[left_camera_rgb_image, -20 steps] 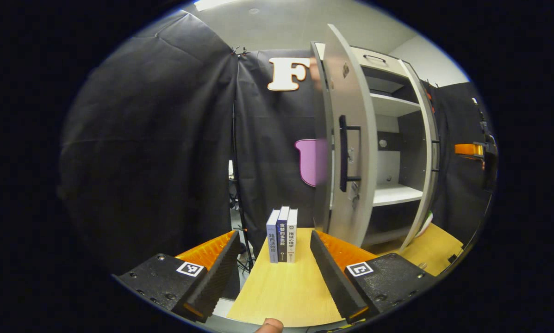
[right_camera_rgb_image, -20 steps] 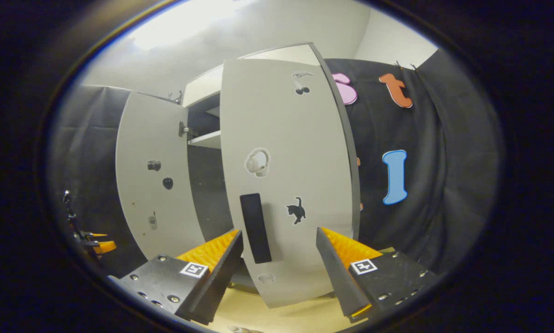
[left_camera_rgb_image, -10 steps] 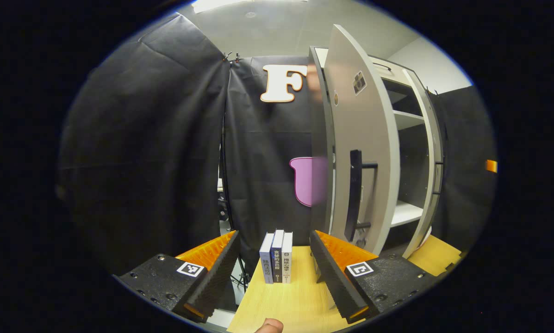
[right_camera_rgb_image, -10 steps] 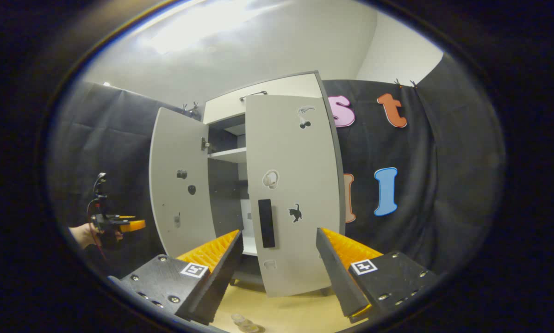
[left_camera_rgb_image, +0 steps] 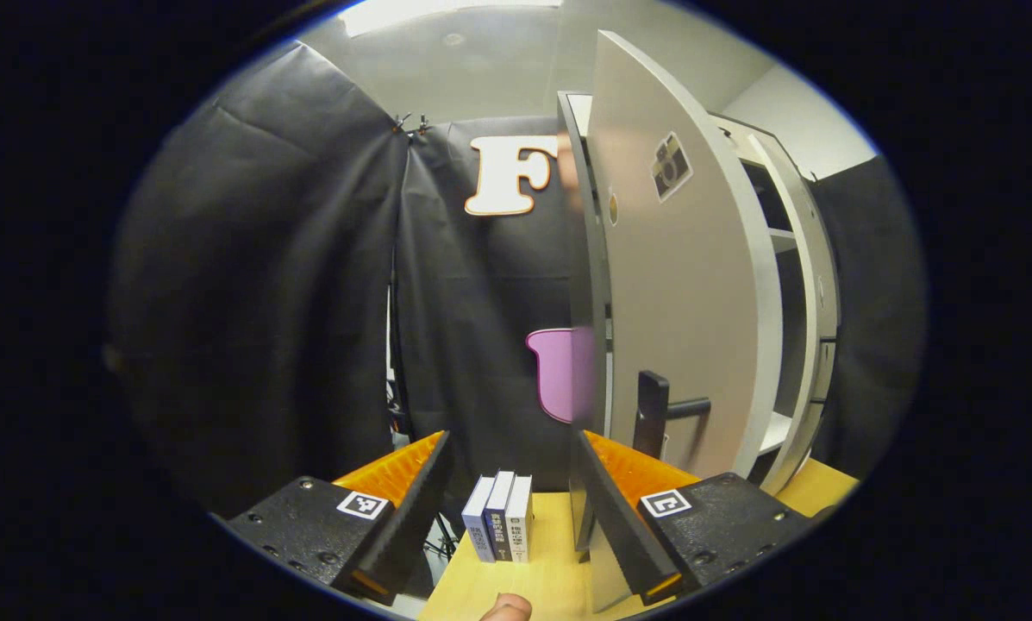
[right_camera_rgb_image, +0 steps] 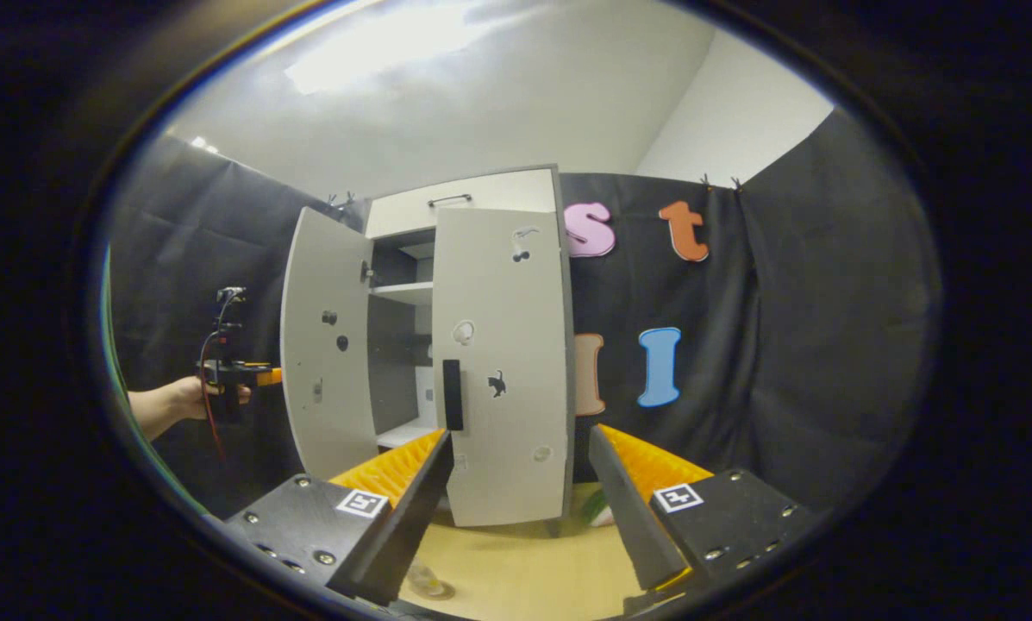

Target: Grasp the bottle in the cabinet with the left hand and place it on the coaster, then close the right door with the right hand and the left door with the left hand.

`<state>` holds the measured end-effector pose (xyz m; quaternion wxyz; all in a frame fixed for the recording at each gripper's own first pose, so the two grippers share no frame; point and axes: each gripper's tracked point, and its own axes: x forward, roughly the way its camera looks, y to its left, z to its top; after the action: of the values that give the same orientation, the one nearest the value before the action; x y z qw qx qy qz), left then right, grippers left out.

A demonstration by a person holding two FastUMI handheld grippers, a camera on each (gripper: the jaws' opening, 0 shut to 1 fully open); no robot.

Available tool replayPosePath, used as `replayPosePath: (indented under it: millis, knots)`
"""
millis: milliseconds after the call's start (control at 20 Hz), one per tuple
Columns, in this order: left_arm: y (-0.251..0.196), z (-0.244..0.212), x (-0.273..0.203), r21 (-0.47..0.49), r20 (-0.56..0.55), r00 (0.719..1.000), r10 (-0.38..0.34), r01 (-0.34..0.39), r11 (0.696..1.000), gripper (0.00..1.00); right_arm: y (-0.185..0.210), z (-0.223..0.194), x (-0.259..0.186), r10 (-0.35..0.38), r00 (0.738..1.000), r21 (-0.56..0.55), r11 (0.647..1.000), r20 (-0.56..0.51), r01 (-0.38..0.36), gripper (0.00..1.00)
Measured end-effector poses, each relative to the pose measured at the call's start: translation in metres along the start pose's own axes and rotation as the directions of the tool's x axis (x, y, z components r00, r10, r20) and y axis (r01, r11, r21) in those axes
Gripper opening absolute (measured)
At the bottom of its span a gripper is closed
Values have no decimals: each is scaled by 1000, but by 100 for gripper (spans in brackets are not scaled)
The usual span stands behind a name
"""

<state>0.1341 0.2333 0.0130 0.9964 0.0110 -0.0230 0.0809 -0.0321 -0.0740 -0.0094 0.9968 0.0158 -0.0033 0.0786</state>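
Note:
In the left gripper view my left gripper is open, right up against the outer face of the cabinet's left door. The door's near edge stands just inside my right finger, and its black handle rises behind that finger. In the right gripper view my right gripper is open, held back from the right door, which lies almost flat against the cabinet. The left door stands open, and a hand holds the left gripper beside it. A clear bottle top shows at the bottom edge.
Three books stand upright on the wooden table between my left fingers. White shelves show through the gap between the doors. Something green lies at the cabinet's right foot. Black cloth walls close in on both sides.
My right gripper has drawn back from the right door, which now looks smaller and nearly shut. My left gripper has moved in on the left door, whose outer face has turned further towards it.

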Motion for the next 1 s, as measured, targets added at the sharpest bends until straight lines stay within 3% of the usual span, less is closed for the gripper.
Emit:
replayPosePath:
  millis: [150, 300, 350, 600, 650, 1000]
  knots:
    - [-13, -3, -3, -5, -23, 999, -25, 25, 1000, 93, -13, -5, -13, -37, 999, 8, 999, -6, 37, 96]
    - [-25, -1, -4, -2, -34, 999, -40, 40, 999, 89, -18, -7, -20, -54, 999, 19, 998, 2, 54, 96]
    - [-31, -2, -5, 2, -44, 998, -49, 49, 999, 91, -20, -7, -22, -58, 998, 25, 998, 2, 58, 100]
    - [-54, -1, -5, -7, -54, 995, -89, 88, 996, 89, -20, -9, -31, -63, 998, 20, 998, -9, 63, 92]
    - [-55, -2, -3, -7, -53, 994, -94, 94, 996, 89, -21, -10, -32, -67, 998, 19, 998, -14, 67, 96]
    - [-85, 0, -1, 5, -65, 991, -118, 119, 993, 91, -25, -18, -28, -100, 994, 3, 995, -43, 100, 96]
